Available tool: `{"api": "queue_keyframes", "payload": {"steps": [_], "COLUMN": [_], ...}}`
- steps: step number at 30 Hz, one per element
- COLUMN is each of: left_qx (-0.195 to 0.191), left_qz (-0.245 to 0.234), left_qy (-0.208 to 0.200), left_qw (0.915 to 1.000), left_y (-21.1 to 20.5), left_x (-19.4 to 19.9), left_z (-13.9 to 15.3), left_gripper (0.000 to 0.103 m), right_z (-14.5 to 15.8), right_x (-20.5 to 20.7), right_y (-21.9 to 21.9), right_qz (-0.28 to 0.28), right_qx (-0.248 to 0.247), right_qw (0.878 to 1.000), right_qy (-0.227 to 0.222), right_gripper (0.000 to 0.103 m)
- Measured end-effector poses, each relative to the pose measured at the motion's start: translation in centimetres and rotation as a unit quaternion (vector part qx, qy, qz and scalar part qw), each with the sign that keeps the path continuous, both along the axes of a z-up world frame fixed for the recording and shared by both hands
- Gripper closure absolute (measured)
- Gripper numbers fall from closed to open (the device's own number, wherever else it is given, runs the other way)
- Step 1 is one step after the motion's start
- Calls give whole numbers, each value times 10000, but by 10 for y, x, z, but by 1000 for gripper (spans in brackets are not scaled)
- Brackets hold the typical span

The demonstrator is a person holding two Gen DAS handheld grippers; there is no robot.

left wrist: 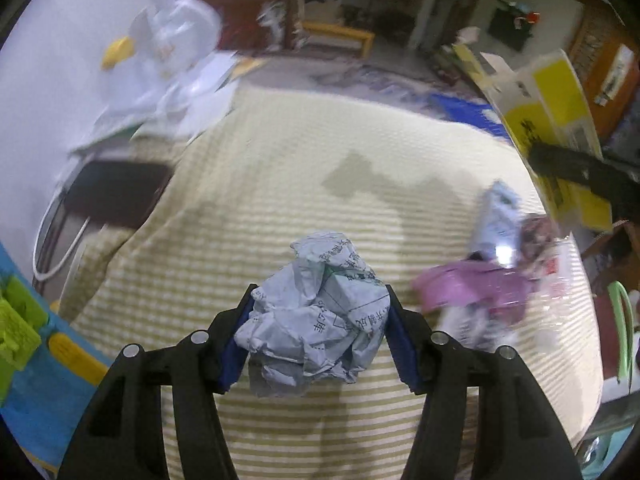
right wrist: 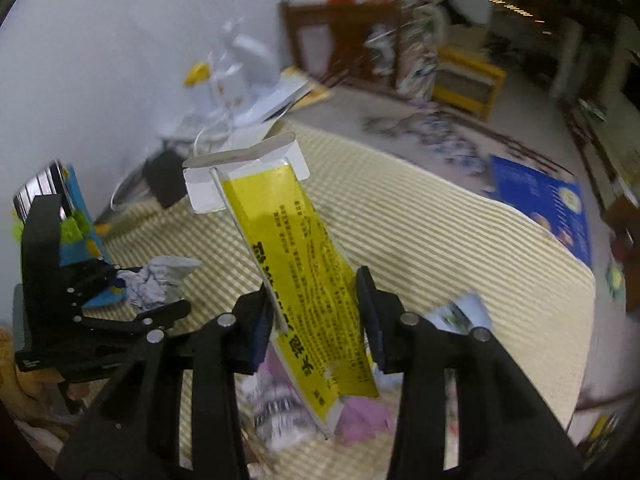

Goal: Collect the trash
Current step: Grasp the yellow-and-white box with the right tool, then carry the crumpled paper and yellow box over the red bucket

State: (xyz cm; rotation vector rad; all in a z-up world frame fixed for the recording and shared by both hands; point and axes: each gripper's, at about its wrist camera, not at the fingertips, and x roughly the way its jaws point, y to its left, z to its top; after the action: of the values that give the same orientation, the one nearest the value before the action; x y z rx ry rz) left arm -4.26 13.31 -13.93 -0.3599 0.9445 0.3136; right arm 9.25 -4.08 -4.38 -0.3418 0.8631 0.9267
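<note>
My left gripper (left wrist: 318,324) is shut on a crumpled ball of printed grey paper (left wrist: 316,316), held above a striped beige cloth (left wrist: 320,160). The same ball (right wrist: 156,280) and the left gripper (right wrist: 132,296) show at the left of the right wrist view. My right gripper (right wrist: 316,312) is shut on a long yellow carton (right wrist: 296,272) with white open flaps, lifted off the cloth (right wrist: 440,240). That carton (left wrist: 552,116) appears at the right edge of the left wrist view. Below it lies a heap of pink wrapper and paper scraps (left wrist: 480,288), also under the right gripper as the same heap (right wrist: 360,412).
White plastic bags and papers (left wrist: 176,64) are piled at the far left by a wall. A dark box (left wrist: 116,196) sits at the cloth's left edge. A blue and green toy (left wrist: 24,328) stands near left. A blue sheet (right wrist: 548,204) lies on the floor beyond, with wooden furniture (right wrist: 348,36) behind.
</note>
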Motion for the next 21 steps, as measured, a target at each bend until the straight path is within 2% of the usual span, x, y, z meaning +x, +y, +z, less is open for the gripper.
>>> {"api": "queue_keyframes", "payload": {"steps": [4,8,11,17,21], "left_qx": [-19,55,56,69,38], "left_qz": [-313,-727,-996,-1491,-1581], "left_qy": [-257,-565,-732,-819,-791], "left_qw": [9992,9957,9923,9854,9842], "left_y": [-30,-62,-87,-134,-149], "left_x": [12,27,36,41,39], "left_z": [23,49,66,75,73], "left_gripper": [46,46,46,46,46], "right_z": [8,9,9,6,5], "right_x": [-12,-28,-38,-52,-60], "right_y": [-61,-107,-140,-179,-194], "right_qz": [-919,-1666,-2212,-2668,-2759], "right_qx": [540,870,1125,1249,1286], "right_qw": [9942,9821,9686,9554,9524], "right_qy": [143,111,161,188,184], "right_gripper": [64,64,64,64,64]}}
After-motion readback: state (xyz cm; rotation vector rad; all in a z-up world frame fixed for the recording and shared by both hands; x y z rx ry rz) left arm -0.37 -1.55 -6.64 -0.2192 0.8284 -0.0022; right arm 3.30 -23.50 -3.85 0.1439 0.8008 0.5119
